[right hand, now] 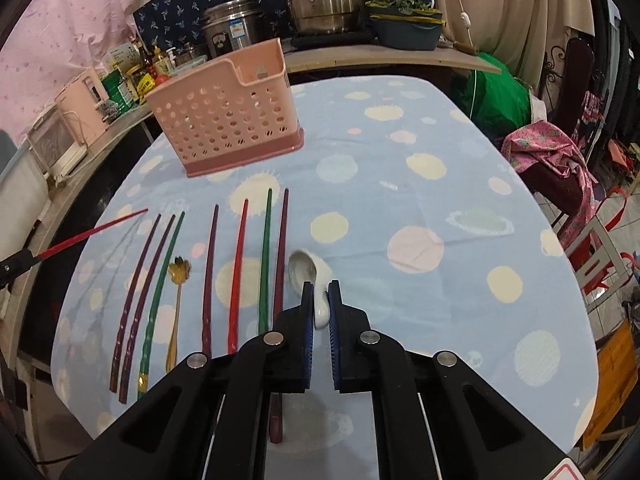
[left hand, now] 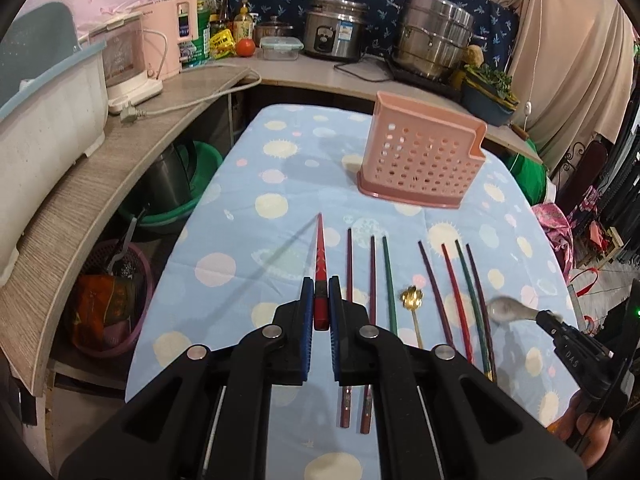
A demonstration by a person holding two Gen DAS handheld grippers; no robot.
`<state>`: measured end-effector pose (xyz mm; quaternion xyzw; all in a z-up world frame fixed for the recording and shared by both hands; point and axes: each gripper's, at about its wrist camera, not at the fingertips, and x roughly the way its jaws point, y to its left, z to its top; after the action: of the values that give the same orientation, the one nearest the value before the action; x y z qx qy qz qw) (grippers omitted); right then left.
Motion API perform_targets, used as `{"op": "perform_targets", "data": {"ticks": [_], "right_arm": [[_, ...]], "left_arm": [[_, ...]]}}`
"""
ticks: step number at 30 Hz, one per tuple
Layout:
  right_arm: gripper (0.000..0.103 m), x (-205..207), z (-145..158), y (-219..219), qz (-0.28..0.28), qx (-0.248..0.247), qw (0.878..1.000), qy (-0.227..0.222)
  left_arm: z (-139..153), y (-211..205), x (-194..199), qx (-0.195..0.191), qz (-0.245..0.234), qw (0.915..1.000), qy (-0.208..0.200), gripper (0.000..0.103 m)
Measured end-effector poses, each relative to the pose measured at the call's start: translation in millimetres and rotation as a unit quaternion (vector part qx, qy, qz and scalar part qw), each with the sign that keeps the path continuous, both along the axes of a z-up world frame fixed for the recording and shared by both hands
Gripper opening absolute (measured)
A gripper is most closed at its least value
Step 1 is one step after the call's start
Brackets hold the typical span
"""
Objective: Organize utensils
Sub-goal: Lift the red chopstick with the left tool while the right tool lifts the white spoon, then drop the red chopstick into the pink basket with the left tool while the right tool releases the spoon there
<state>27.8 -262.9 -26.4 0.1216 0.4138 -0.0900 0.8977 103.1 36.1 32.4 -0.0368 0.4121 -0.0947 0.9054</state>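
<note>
My left gripper (left hand: 321, 286) is shut on a red chopstick (left hand: 320, 248) and holds it above the table, tip pointing forward. My right gripper (right hand: 320, 289) is shut on a white ceramic spoon (right hand: 306, 270), lifted a little over the cloth; the spoon also shows in the left wrist view (left hand: 508, 309). Several chopsticks (right hand: 236, 272) in dark red, green and red lie side by side on the blue spotted tablecloth (right hand: 420, 200), with a small gold spoon (right hand: 176, 304) among them. A pink perforated utensil holder (left hand: 420, 156) stands upright farther back, also in the right wrist view (right hand: 228, 120).
A curved counter (left hand: 100, 184) runs along the left and back with a pink appliance (left hand: 132, 56), a rice cooker (left hand: 334, 28) and a steel steamer pot (left hand: 436, 36). Green basins (left hand: 176, 184) sit under the counter. A chair with pink cloth (right hand: 552, 160) stands right of the table.
</note>
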Motion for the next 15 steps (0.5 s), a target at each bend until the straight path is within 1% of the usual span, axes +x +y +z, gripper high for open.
{"op": "perform_targets", "data": {"ticks": [3, 8, 15], "right_arm": [[0.006, 8.5, 14.2, -7.0, -0.005, 0.003, 1.0, -0.015], [0.006, 23.7, 34.2, -12.1, -0.004, -0.005, 0.999, -0.034], [0.006, 58.1, 71.2, -27.3, -0.004, 0.01, 0.997, -0.076]], "left_arm": [[14.0, 1.2, 7.3, -0.004, 0.003, 0.9999, -0.016, 0.007], [37.5, 1.4, 25.2, -0.008, 0.007, 0.9991, -0.04, 0.007], [84.2, -3.0, 59.4, -0.024, 0.011, 0.9958, -0.088, 0.007]]}}
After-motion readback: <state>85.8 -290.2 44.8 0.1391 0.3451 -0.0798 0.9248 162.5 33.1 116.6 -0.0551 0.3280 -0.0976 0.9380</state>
